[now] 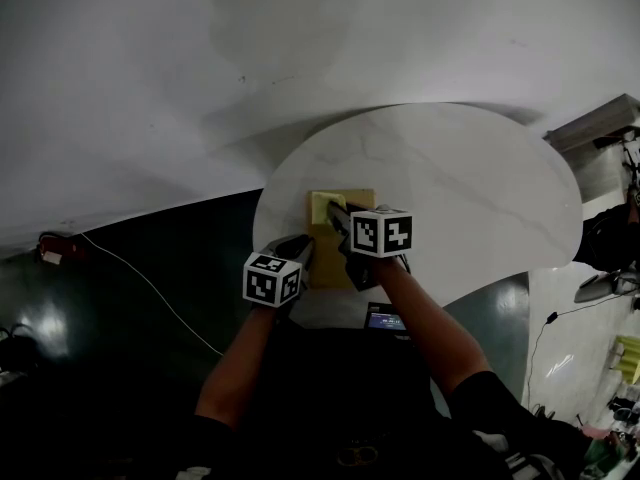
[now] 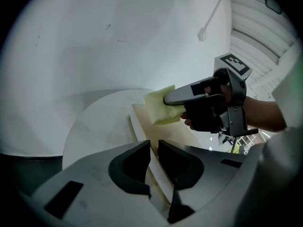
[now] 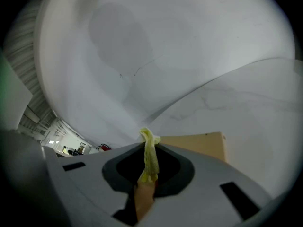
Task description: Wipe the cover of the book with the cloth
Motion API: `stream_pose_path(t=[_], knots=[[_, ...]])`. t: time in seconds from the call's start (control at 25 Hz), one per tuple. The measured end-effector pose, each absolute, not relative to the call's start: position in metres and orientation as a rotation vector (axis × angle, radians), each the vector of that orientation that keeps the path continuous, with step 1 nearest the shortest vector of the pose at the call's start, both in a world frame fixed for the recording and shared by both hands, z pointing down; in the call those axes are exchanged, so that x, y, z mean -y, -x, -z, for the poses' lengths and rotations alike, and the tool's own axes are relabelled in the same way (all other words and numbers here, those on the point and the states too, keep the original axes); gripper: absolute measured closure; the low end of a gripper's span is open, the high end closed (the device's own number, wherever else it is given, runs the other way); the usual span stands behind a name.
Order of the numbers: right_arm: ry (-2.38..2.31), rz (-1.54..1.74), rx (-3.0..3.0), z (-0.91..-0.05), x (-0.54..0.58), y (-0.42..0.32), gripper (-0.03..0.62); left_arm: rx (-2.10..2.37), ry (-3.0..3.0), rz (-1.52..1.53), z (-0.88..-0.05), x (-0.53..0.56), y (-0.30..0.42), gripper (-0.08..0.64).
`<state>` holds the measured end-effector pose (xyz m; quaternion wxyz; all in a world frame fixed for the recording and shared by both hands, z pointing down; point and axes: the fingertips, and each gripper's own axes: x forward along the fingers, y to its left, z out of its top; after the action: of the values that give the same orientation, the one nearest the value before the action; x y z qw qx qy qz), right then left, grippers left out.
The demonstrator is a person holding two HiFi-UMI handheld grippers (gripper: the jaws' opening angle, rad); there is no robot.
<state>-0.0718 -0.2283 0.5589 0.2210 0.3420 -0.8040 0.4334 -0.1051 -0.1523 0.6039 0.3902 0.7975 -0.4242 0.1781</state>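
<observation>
Yellow-green cloth (image 1: 325, 206) is pinched tight between the 2 jaws of the right tool (image 1: 336, 218). In the right gripper view a fold of the cloth stands up out of the closed jaws. The tan book (image 1: 360, 200) lies flat on the white marble tabletop (image 1: 470, 178), with its long axis running away from the person. The cloth rests at the far left corner of the book's cover, so nearly the whole cover lies toward the person from the cloth.

The left tool (image 1: 298, 248) is at the near left edge of the book. Its jaws are almost together, with only a thin slit between them, and I see nothing clamped there. It seems to steady the book.

I judge that the coming stroke must pull the cloth back along the long axis of the book, toward its near edge. The right tool is the nearer one to the cover.
</observation>
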Motion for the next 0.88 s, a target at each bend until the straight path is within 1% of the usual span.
stream_pose_path(t=[0.28,0.56,0.88], knots=[[-0.864,-1.199,2.187,-0.574,0.207,0.09,0.505,1.079,-2.026,-0.449,-0.603,0.152,0.105,0.505],[-0.903,-1.178,2.128,-0.592,0.207,0.081,0.505,1.084,-2.022,-0.447,-0.604,0.153,0.105,0.505],[-0.915,-1.161,2.122,-0.592,0.209,0.073,0.505,1.085,-2.022,-0.452,-0.603,0.152,0.105,0.504]])
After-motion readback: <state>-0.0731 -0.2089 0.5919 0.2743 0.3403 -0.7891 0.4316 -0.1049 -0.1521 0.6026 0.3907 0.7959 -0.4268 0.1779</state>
